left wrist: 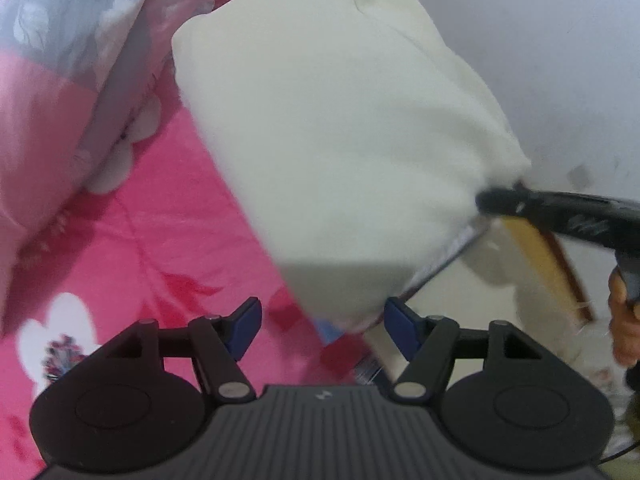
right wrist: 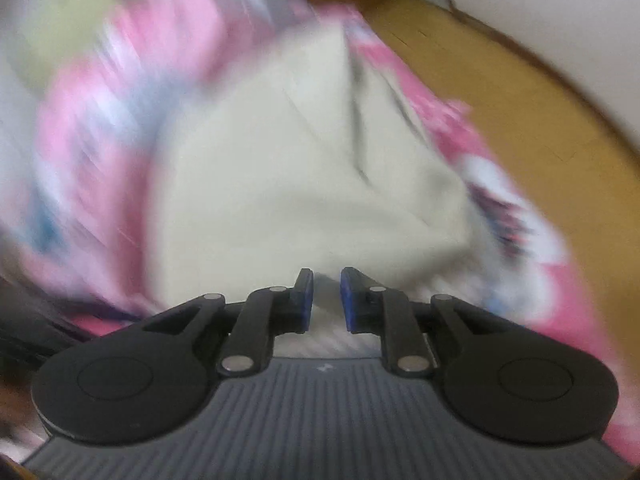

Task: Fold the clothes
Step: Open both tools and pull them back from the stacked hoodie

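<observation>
A cream garment [left wrist: 340, 152], folded into a thick block, hangs in the air above the pink bedspread [left wrist: 152, 240]. In the left wrist view my right gripper [left wrist: 492, 200] comes in from the right and pinches the garment's right corner; a hand [left wrist: 624, 320] holds its handle. My left gripper [left wrist: 322, 326] is open wide, with the garment's lowest corner hanging between its blue pads [left wrist: 244, 324] and touching neither. The right wrist view is motion-blurred: the right gripper [right wrist: 326, 300] has its pads nearly together on cream cloth [right wrist: 300, 168].
A rolled pink and grey flowered quilt [left wrist: 60, 80] lies at the left of the bed. A white wall [left wrist: 540, 60] is behind the garment. Wooden floor [right wrist: 500, 100] shows past the bed's edge on the right.
</observation>
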Action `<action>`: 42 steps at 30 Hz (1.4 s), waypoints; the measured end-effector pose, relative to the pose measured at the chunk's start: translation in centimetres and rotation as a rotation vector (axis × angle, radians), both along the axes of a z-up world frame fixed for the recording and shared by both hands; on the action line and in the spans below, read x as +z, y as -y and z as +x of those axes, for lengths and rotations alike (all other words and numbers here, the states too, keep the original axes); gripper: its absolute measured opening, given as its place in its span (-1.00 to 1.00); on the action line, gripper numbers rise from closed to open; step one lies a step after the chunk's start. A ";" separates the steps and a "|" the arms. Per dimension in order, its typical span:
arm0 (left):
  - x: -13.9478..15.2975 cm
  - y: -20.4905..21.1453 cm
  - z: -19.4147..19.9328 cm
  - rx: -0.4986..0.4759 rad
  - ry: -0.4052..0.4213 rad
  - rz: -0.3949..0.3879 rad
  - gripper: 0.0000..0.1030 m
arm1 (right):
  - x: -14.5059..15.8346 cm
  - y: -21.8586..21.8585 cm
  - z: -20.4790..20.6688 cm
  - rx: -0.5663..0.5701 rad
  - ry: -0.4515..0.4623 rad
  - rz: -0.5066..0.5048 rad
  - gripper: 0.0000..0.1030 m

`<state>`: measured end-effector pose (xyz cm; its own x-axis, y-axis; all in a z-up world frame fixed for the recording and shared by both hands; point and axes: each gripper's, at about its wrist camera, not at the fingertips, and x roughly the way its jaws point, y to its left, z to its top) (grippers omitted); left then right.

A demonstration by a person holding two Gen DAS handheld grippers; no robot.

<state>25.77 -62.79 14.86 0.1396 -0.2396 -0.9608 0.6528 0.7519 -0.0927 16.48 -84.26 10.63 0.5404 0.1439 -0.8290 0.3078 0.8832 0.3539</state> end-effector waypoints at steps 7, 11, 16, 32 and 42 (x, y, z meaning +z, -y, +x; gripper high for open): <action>4.9 -4.3 -2.6 0.034 0.057 -0.060 0.43 | 3.0 -3.7 -4.7 0.001 -0.123 -0.107 -0.67; 8.2 -6.4 -4.6 0.046 0.093 -0.126 0.54 | 6.3 -6.8 -7.5 0.038 -0.122 -0.135 -0.59; 11.3 -9.9 -6.9 0.068 0.160 -0.207 0.72 | 11.8 -10.9 -10.2 0.034 -0.065 -0.163 -0.19; 21.6 -19.6 -12.0 0.258 0.419 -0.354 1.00 | 23.3 -20.4 -14.8 -0.003 0.059 -0.334 0.60; 23.7 -17.8 -13.8 0.232 0.439 -0.221 1.00 | 26.2 -21.0 -16.8 -0.158 0.113 -0.315 0.74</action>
<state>12.02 -45.02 38.53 0.5895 -0.3445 -0.7306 0.4848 0.8744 -0.0211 -0.29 -63.24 36.79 0.6262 -0.2019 -0.7531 0.4240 0.8988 0.1116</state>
